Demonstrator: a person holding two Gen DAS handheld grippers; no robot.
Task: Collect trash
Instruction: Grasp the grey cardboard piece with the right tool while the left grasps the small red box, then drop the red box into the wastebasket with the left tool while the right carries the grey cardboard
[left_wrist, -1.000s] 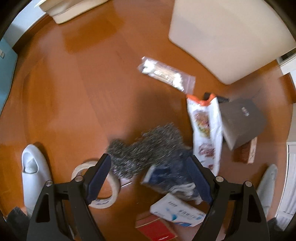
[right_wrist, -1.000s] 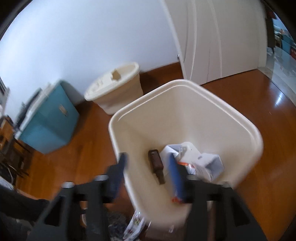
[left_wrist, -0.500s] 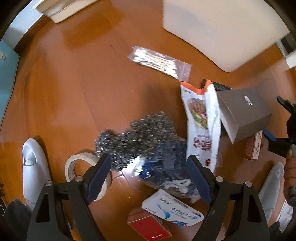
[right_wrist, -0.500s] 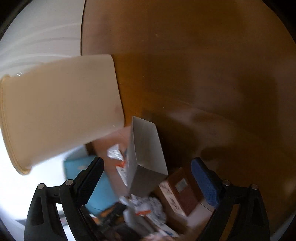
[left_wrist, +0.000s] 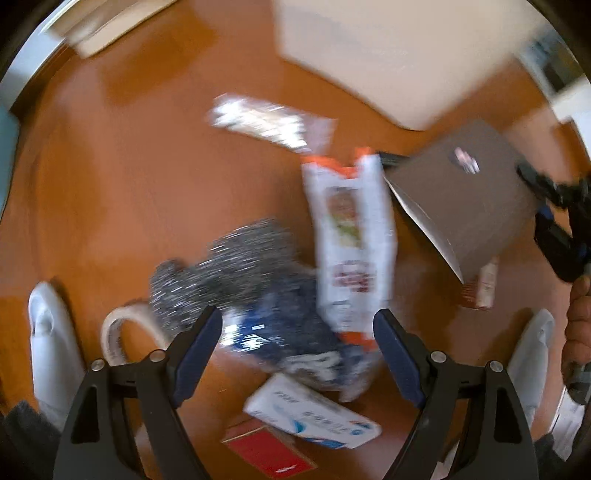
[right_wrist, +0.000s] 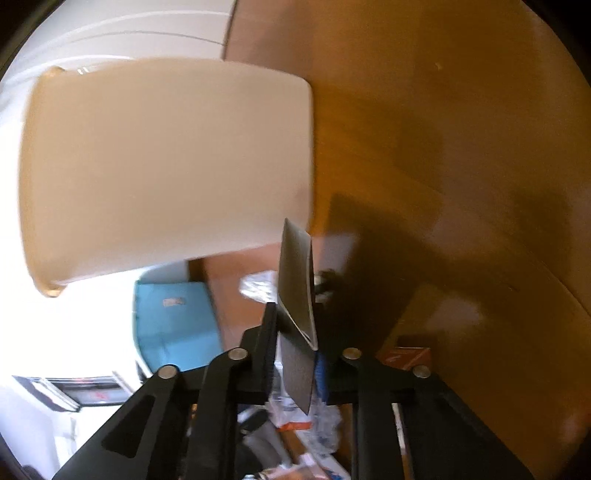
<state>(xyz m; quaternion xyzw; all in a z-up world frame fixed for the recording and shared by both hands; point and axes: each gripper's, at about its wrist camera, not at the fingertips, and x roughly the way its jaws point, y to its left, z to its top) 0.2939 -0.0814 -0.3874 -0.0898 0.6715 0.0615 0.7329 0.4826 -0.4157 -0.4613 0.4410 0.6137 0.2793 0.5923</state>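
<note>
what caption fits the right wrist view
Right gripper jaws closing on a flattened grey box beside the cream bin.

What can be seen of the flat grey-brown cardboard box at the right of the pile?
The flat grey-brown cardboard box looks like thin card, matt, with a pale cut edge and a small round sticker on its broad face. It is tilted above the wooden floor, over a reddish carton. The right gripper is closing on its edge, pads either side of the wall, beside the cream plastic bin.

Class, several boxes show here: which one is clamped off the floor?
The flat grey box, pinched in the closing jaws of the right gripper; the white box and red box lie on the floor.
</note>
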